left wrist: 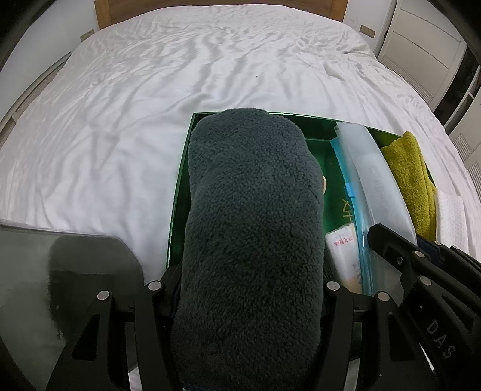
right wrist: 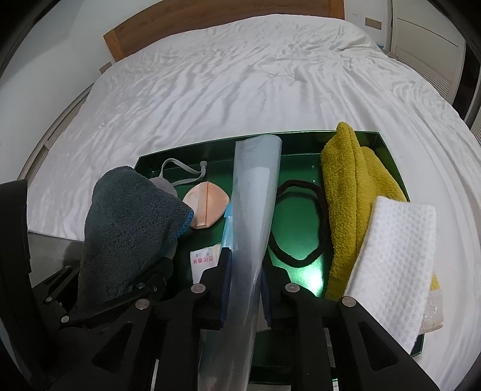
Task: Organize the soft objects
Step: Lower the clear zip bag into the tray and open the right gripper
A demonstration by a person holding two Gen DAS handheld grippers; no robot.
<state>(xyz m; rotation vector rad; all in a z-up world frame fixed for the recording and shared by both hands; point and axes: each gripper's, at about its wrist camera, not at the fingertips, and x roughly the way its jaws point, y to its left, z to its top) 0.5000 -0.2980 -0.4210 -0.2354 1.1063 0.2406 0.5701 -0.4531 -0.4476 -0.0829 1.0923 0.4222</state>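
While the left gripper (left wrist: 249,288) clamps its two fingers on the sides of a rolled dark grey towel (left wrist: 252,228), the roll fills the gap between them and runs forward over the left end of a green tray (left wrist: 180,192) lying on the white bed sheet (left wrist: 150,90). Just right of that gripper a small white packet with red print (left wrist: 344,252) lies on the tray floor, and beyond it a clear zip bag with a blue seal (left wrist: 372,180) stands on edge. The right gripper (right wrist: 245,285) has that clear zip bag (right wrist: 255,192) between its blue-padded fingers (right wrist: 224,288); the jaws stand slightly apart, with a sliver of space showing at the right pad, so whether they press on the plastic cannot be told for sure. Immediately right of this gripper a folded white waffle cloth (right wrist: 393,264) leans against a mustard yellow towel (right wrist: 348,204) at the tray's right end. Ahead and slightly right of the fingers a black elastic band (right wrist: 297,222) lies looped on the green floor. Ahead to the left sit the white packet (right wrist: 203,258), then a peach-coloured mask (right wrist: 206,207) with grey straps (right wrist: 183,173) reaching toward the tray's far wall (right wrist: 186,156). Far left in this view, the left gripper (right wrist: 120,288) holds the grey towel (right wrist: 129,216). Farthest away, the rumpled sheet (right wrist: 240,75) stretches to a wooden headboard (right wrist: 180,18).
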